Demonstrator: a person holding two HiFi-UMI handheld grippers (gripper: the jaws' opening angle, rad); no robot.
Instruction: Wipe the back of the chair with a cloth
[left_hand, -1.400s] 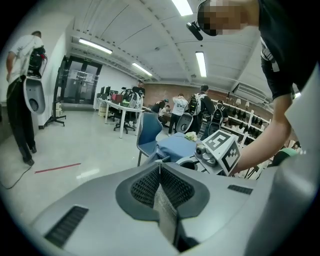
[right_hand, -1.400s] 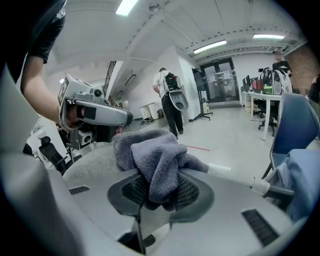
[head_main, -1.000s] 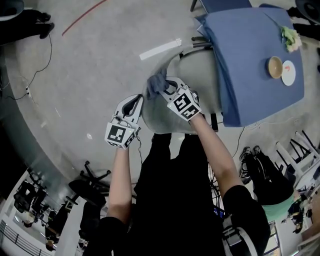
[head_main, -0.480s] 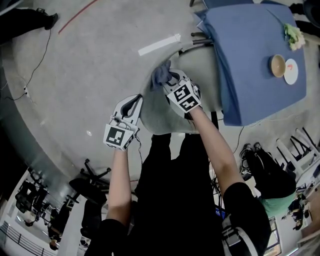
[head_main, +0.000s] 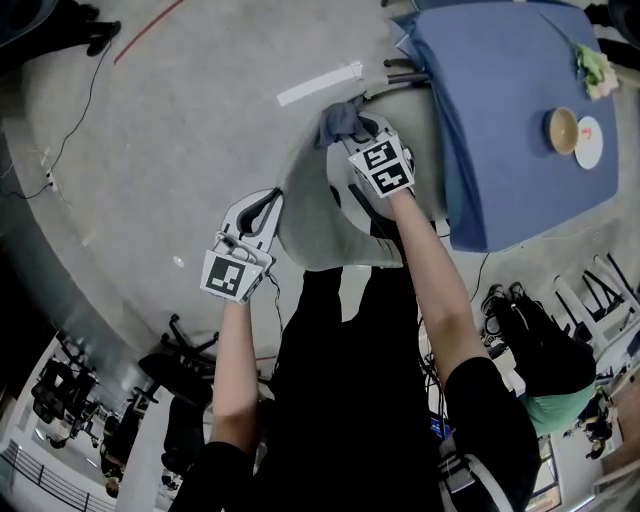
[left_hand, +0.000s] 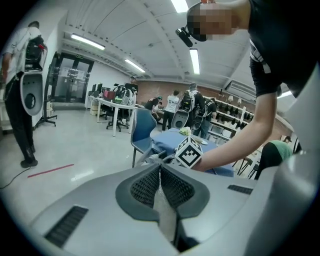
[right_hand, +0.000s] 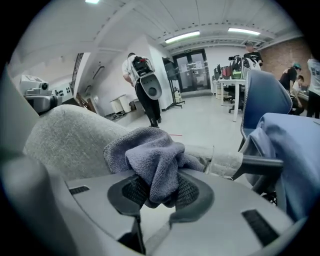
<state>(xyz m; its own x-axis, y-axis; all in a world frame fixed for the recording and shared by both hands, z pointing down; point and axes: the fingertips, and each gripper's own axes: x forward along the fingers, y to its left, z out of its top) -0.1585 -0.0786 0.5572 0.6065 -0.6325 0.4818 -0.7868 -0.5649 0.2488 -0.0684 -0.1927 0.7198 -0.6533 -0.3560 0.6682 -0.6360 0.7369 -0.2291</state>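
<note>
Over on the left, the left tongs (head_main: 268, 202) sit right at the left edge of the chair back (head_main: 310, 215). In the left gripper view those tongs (left_hand: 160, 172) are pressed together at the tips, and I can make out nothing gripped between them. The chair back itself is a pale grey padded panel, seen from above in the head view, with the person standing behind it in dark clothes and both arms reaching forward.

Move right and up, and there's the cloth (head_main: 340, 120), a grey-blue bunched rag sitting at the far upper part of the chair back. The right tongs (head_main: 356, 135) have it. In the right gripper view the right tongs (right_hand: 157, 192) are clamped on a fold of the cloth (right_hand: 150, 160), the rest bulging out over the top of them, with the fuzzy grey chair back (right_hand: 65, 140) close by on the left.

Further right stands the bench (head_main: 480, 200), draped in a blue cover (head_main: 510, 110). On it, near its right end, a bowl (head_main: 562, 130) sits just beside a white plate (head_main: 591, 142).
</note>
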